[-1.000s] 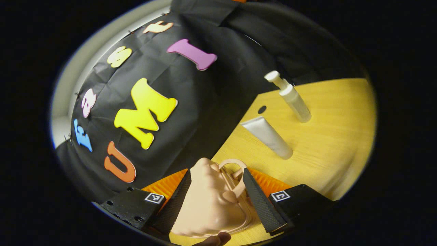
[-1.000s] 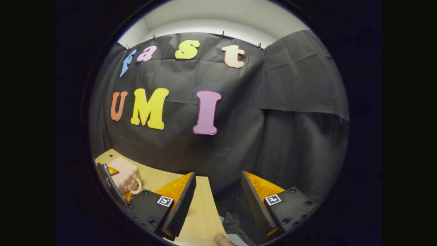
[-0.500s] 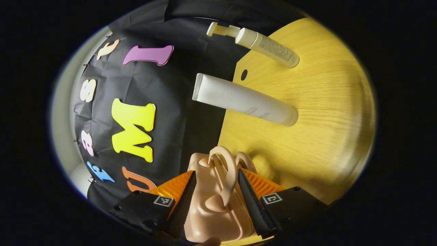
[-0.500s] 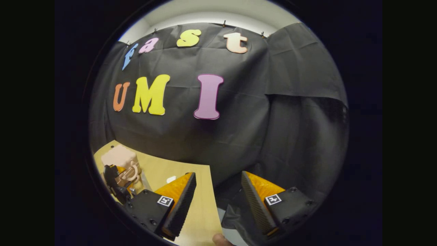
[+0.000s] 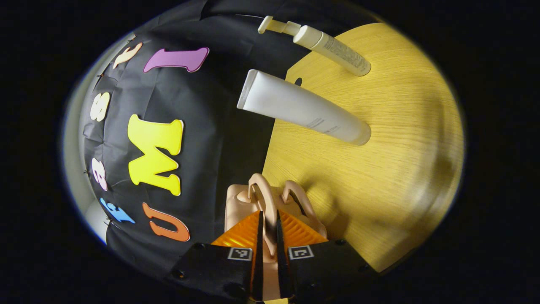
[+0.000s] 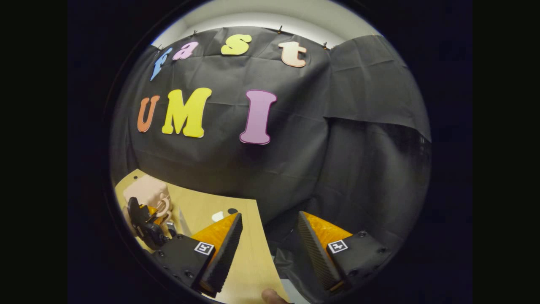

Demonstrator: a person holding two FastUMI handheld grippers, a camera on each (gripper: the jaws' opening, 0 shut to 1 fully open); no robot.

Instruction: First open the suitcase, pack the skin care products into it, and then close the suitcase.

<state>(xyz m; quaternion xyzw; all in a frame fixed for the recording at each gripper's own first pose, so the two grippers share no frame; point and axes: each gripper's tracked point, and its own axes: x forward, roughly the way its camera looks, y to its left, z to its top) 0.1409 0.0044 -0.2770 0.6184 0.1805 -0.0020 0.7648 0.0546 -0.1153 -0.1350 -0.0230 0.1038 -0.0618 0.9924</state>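
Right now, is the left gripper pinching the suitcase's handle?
Yes, in the left gripper view the left gripper has both fingers pressed on one handle of the suitcase.

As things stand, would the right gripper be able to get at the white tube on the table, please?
Probably yes. The right gripper is open and holds nothing, over the table's edge. The white tube stands apart from the suitcase, whose handle the left gripper pinches.
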